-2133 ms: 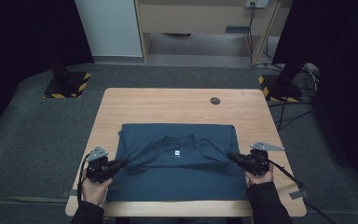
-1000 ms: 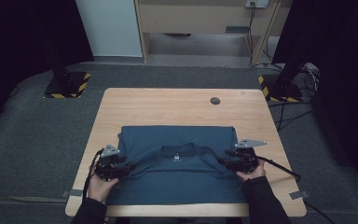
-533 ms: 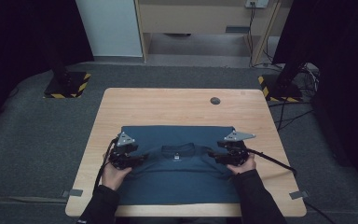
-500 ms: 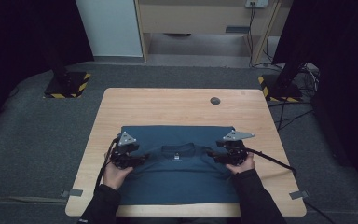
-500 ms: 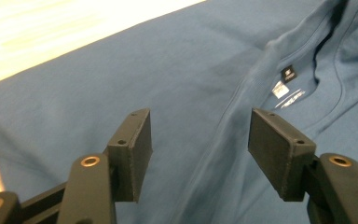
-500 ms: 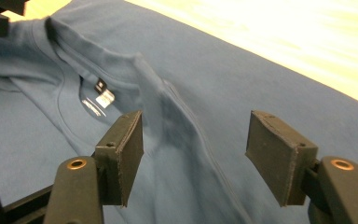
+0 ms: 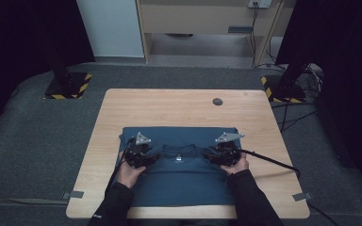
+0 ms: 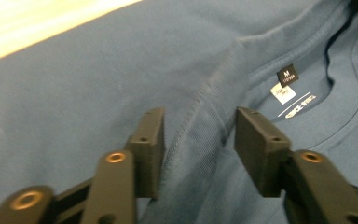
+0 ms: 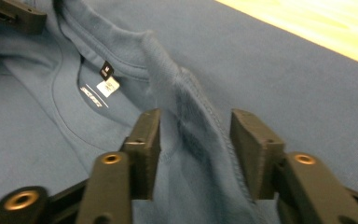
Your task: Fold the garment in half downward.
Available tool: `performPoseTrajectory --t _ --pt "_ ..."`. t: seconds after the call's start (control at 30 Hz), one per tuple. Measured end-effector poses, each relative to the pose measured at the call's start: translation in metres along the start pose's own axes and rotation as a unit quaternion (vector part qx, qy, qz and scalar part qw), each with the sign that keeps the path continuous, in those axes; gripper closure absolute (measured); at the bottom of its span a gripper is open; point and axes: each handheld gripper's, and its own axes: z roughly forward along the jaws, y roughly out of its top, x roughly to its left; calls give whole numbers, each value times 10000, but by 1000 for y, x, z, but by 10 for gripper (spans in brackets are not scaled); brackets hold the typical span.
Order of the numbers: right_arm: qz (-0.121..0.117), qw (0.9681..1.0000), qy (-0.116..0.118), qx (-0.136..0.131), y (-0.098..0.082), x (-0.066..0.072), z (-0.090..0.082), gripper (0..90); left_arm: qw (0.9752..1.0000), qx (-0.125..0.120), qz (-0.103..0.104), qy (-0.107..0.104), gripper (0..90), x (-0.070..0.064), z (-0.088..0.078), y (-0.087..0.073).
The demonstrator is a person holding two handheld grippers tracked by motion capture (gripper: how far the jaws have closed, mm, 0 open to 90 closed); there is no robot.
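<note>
- The blue shirt lies flat on the bench, collar between both tools.
- Left tool straddles a raised shoulder seam; its jaws have just been closing, not yet pinching.
- Right tool mirrors it; the seam runs away along its jaws.

The right gripper straddled a raised shoulder-seam fold of the blue T-shirt, jaws just closing, pads not yet pressing.

Dark blue T-shirt, pale wood table, black grippers' fingers, yellow-black striped stand bases
</note>
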Motion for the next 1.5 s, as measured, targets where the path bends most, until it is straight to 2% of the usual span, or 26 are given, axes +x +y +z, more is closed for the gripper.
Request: performPoseTrajectory --t 0.13,0.27,0.37,0.5,0.67,0.8,0.97,1.07,1.13,1.2,1.27,1.33,1.4,1.47,1.5 --pt "30 10000 -6 47 -1 1 1 706 10000 45 7 -57 668 -1 1 -3" --pt "73 10000 -25 26 -1 1 0 814 9999 -49 -36 -107 804 -3 -2 -4" --pt "152 9999 25 15 0 2 -2 843 9998 -84 -100 -143 843 -2 -3 -6" --pt "227 9997 126 -6 0 2 -7 851 9998 -115 -81 -161 853 -5 -10 -8" --pt "394 9985 341 -148 2 5 -25 853 9992 -272 -45 -278 853 -13 -37 -4" --pt "512 9964 640 -236 1 8 -47 850 9986 -244 149 -456 851 -26 -67 -5" --pt "326 9945 989 -114 -10 24 -69 832 9971 -88 248 -711 841 -44 -88 -23" --pt "186 9928 1178 122 -22 33 -73 781 9952 210 200 -935 783 -52 -87 -42" --pt "143 9911 1302 242 -29 38 -75 743 9928 334 183 -1133 715 -53 -87 -52" --pt "145 9898 1388 273 -33 40 -79 702 9900 330 143 -1366 642 -51 -92 -58" --pt "165 9890 1455 198 -32 40 -86 660 9897 108 144 -1418 567 -48 -101 -58" --pt "234 9882 1515 -8 -27 39 -95 631 9911 -171 155 -1308 522 -45 -111 -53" --pt "287 9878 1508 -243 -21 37 -101 582 9935 -413 209 -1041 471 -44 -118 -46" --pt "287 9897 1346 -382 -15 35 -103 536 9960 -565 225 -657 389 -44 -117 -40" --pt "308 9907 1256 -425 -13 34 -101 500 9960 -565 225 -657 391 -44 -117 -40"
